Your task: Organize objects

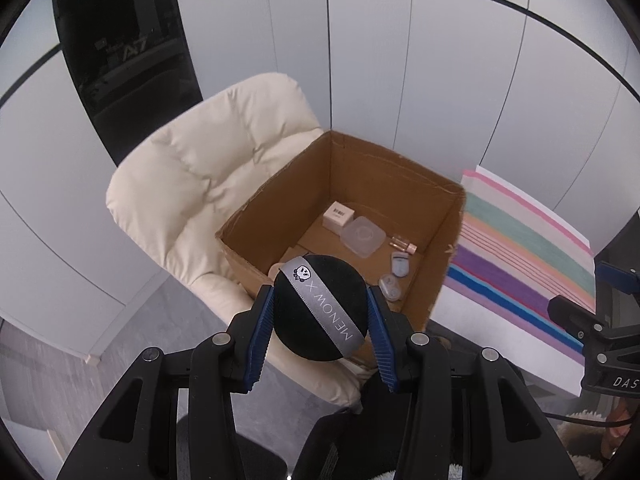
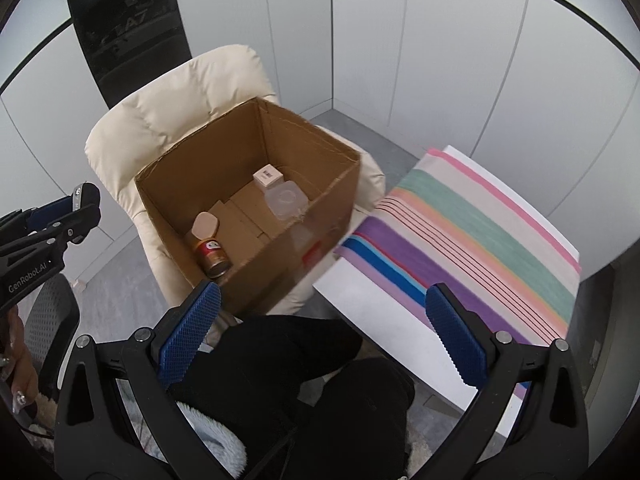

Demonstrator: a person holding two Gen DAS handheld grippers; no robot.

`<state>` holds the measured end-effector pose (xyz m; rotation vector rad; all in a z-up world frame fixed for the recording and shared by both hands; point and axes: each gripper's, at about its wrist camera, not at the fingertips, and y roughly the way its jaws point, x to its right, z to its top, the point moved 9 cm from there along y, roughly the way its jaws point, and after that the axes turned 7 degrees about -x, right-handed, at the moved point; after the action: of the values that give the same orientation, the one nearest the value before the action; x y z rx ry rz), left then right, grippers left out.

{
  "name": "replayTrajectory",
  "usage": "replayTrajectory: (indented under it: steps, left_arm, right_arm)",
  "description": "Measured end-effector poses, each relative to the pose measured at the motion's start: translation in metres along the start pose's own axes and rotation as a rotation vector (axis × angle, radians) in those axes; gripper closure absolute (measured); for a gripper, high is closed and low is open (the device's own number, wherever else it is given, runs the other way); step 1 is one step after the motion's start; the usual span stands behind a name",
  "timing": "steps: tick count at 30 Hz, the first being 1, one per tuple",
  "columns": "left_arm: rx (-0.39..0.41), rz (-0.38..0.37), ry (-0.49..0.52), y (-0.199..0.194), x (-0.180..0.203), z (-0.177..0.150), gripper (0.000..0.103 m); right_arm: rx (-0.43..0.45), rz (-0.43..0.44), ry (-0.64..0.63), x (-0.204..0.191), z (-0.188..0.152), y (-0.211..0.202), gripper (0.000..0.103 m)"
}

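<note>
Black puff (image 1: 320, 308) sits clamped in the left gripper (image 1: 320, 300) above the cardboard box (image 1: 424, 216), apparently for dropping in. Right gripper (image 2: 324, 336) hangs wide and empty beside the striped table (image 2: 480, 240).

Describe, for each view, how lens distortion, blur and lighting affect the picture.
Left wrist view: fisheye bends the wall seams; the black ball and cardboard box look sharp under soft, even light. Right wrist view: same curvature; the striped mat is smeared, the box front blurred.
</note>
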<state>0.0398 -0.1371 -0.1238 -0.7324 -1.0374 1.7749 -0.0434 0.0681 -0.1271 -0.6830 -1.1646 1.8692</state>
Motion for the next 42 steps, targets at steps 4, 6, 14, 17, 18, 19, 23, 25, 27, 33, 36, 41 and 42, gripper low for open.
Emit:
replayTrajectory:
  steps: [4,6,14,17,18,19,23,25,27,33,36,41,42]
  left_arm:
    - [-0.027,0.023,0.024,0.024,0.000,0.014,0.057]
    - [-0.039,0.030,0.035,0.036,0.000,0.024,0.057]
    - [-0.047,0.047,0.021,0.087,-0.010,0.083,0.057]
    - [-0.049,0.030,0.007,0.101,-0.010,0.102,0.057]
    - [-0.050,0.026,0.003,0.104,-0.009,0.106,0.057]
    - [-0.051,0.020,0.000,0.107,-0.010,0.110,0.057]
    - [-0.045,0.015,-0.018,0.114,-0.017,0.120,0.049]
    - [-0.057,-0.025,-0.038,0.117,-0.023,0.118,0.039]
    - [-0.066,-0.029,-0.060,0.120,-0.032,0.116,0.023]
    - [-0.065,0.009,-0.071,0.121,-0.047,0.111,0.011]
    - [-0.076,0.014,-0.065,0.122,-0.050,0.107,0.011]
    - [-0.083,-0.001,-0.062,0.116,-0.047,0.104,0.011]
    - [-0.076,-0.004,-0.053,0.113,-0.044,0.104,0.011]
  right_arm:
    - [-0.016,-0.003,-0.010,-0.003,0.014,0.019,0.000]
    - [-0.021,-0.007,-0.017,-0.005,0.023,0.031,0.000]
    - [-0.034,-0.013,-0.030,-0.013,0.070,0.074,0.000]
    - [-0.027,-0.010,-0.034,-0.018,0.089,0.087,0.000]
    - [-0.025,-0.007,-0.035,-0.020,0.096,0.092,0.000]
    - [-0.025,-0.005,-0.036,-0.021,0.102,0.096,0.000]
    - [-0.026,0.000,-0.042,-0.029,0.118,0.112,0.000]
    - [-0.024,0.003,-0.046,-0.034,0.124,0.118,0.000]
    - [-0.023,0.006,-0.051,-0.037,0.126,0.122,0.000]
    - [-0.040,0.023,-0.050,-0.047,0.127,0.136,0.000]
    - [-0.034,0.024,-0.050,-0.051,0.127,0.135,0.000]
    - [-0.002,-0.009,-0.058,-0.052,0.127,0.120,0.000]
    - [0.003,-0.010,-0.054,-0.050,0.127,0.117,0.000]
